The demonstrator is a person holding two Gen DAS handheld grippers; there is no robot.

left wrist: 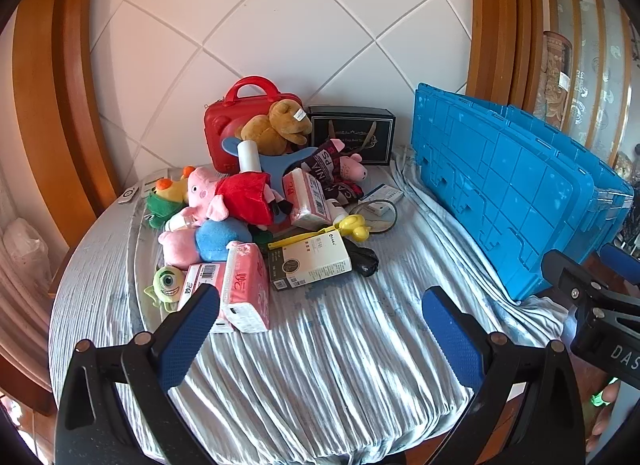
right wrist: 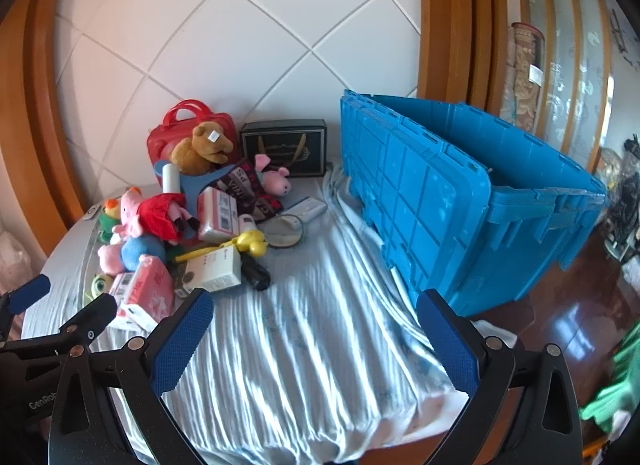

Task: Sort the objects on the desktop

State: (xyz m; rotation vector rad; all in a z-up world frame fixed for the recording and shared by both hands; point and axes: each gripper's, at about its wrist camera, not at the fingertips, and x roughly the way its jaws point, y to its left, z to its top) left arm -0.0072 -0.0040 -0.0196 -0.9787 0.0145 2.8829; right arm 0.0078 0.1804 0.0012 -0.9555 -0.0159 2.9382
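A heap of objects lies on the cloth-covered table [left wrist: 340, 353]: a red case [left wrist: 230, 121], a brown teddy bear [left wrist: 276, 125], a pig plush in a red dress [left wrist: 228, 195], pink tissue packs [left wrist: 246, 293], a white box [left wrist: 314, 261], a green one-eyed plush [left wrist: 166, 283] and a black gift box [left wrist: 352, 133]. An open blue crate [right wrist: 460, 201] stands at the right. My left gripper [left wrist: 320, 301] is open, empty, just in front of the tissue packs. My right gripper [right wrist: 316, 303] is open over bare cloth beside the crate; in its view the left gripper [right wrist: 70, 299] shows at the left.
A white tiled wall [left wrist: 280, 25] backs the table, with wooden frames at both sides. Small remotes [left wrist: 130, 195] lie at the table's far left edge. Glossy wooden floor [right wrist: 568, 317] and a green cloth [right wrist: 612, 389] show to the right of the crate.
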